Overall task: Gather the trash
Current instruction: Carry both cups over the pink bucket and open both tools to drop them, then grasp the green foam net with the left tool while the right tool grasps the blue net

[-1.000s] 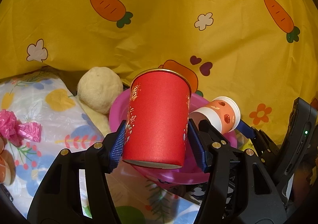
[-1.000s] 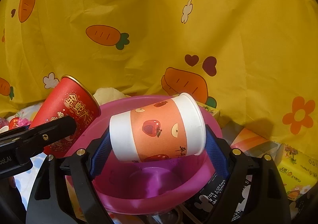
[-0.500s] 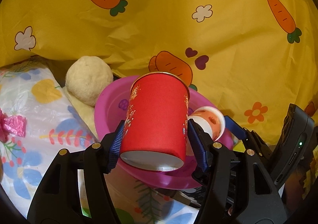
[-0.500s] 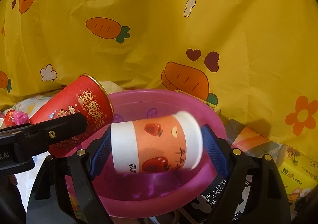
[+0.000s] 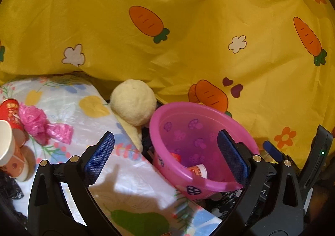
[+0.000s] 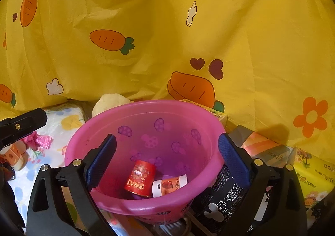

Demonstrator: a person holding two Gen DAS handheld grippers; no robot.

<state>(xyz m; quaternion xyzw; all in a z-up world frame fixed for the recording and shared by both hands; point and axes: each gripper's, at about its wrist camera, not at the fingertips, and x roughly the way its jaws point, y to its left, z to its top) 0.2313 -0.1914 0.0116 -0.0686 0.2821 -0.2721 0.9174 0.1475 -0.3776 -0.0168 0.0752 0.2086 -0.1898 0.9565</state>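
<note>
Left tool (image 5: pixel 165 152): you hold it angled downward over the floral sheet (image 5: pixel 69 102), beside the pink basin (image 5: pixel 209 185); its jaws are opening wide, nothing between the blue pads (image 5: pixel 99 157).
Right tool (image 6: pixel 166 159): you point it down into the basin's (image 6: pixel 125 114) mouth; its jaws are opening too, empty, pads straddling the bowl.
Red cup (image 6: pixel 140 178): lies on its side at the basin bottom, below and between your right tool's pads, clear of them.
Orange-and-white cup (image 6: pixel 169 185): lies touching the red cup's right side.
Left behind: more cups (image 5: pixel 10 152) and a pink wrapper (image 5: pixel 39 126) on the sheet, far left of your left tool.
</note>
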